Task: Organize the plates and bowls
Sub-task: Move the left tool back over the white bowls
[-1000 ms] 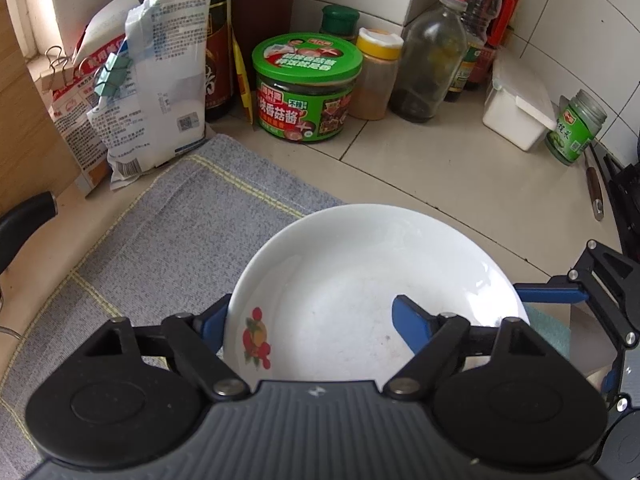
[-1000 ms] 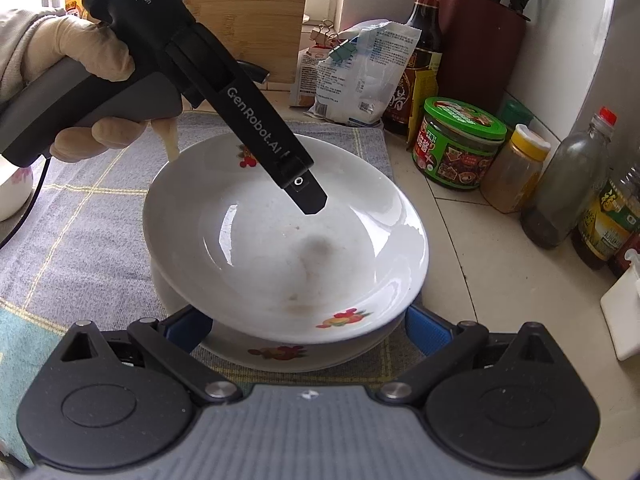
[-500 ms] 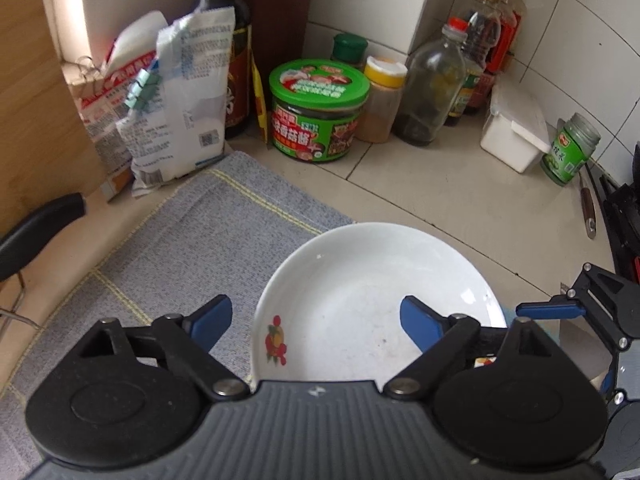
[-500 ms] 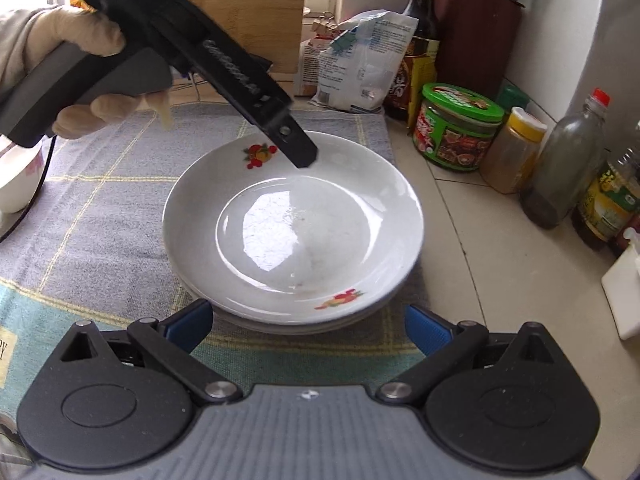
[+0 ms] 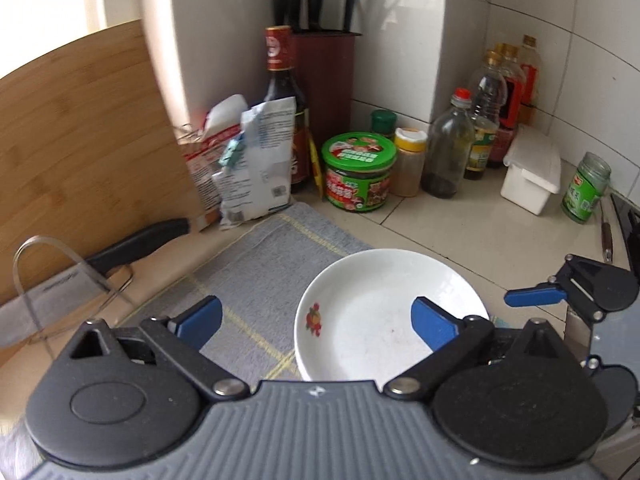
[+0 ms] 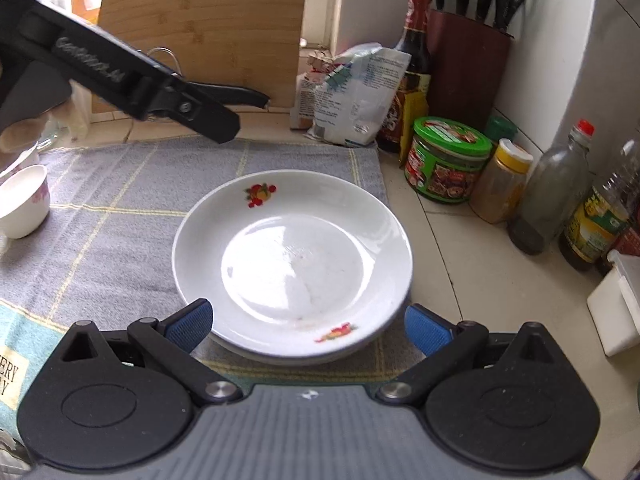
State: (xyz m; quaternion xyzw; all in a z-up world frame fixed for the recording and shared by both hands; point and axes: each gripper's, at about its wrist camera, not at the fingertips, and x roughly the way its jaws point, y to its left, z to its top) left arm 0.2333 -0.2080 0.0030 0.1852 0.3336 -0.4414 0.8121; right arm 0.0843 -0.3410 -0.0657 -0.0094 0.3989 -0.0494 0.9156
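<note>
**Plates stacked on the mat, both grippers empty**

The top plate [image 6: 294, 256] sits nested on a lower plate [image 6: 280, 354], only whose rim shows, on the grey mat [image 6: 120, 216] at its edge nearest the green jar [image 6: 448, 164]. The right gripper [image 6: 306, 326] has its fingers spread wide at the plates' near rim, holding nothing. The left gripper [image 5: 316, 322] hangs above the mat, jaws apart and empty, away from the plates. A small bowl [image 6: 22, 200] stands on the mat's far side from the jar.

Open tongs [image 5: 316, 322] above plate [image 5: 372, 312]
</note>
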